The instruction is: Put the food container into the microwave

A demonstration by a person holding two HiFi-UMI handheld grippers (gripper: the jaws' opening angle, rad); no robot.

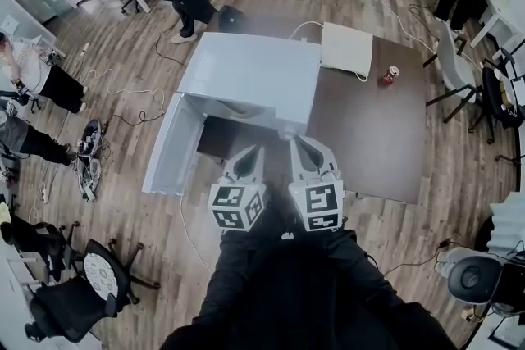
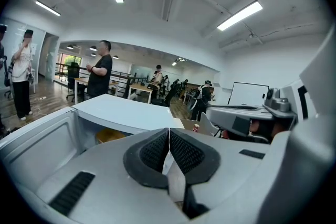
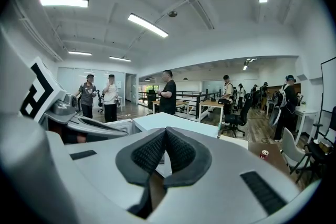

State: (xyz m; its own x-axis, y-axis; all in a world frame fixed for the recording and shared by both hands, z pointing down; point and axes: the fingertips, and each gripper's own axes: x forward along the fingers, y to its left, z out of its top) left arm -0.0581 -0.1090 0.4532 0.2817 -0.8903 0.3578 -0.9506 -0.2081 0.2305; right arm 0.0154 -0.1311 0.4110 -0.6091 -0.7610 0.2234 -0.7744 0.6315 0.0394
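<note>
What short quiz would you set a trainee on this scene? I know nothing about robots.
1. True or false: the microwave has its door shut.
2. Which thing stands on the table to the right of the microwave in the head view? A. a red can B. a kettle C. a teapot
3. Fill in: the left gripper and the right gripper each have jaws pressed ____, holding nothing.
Key: 1 false, the door hangs open; 2 A; 3 together.

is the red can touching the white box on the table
Apart. Head view shows bare table between the red can and the white box.
</note>
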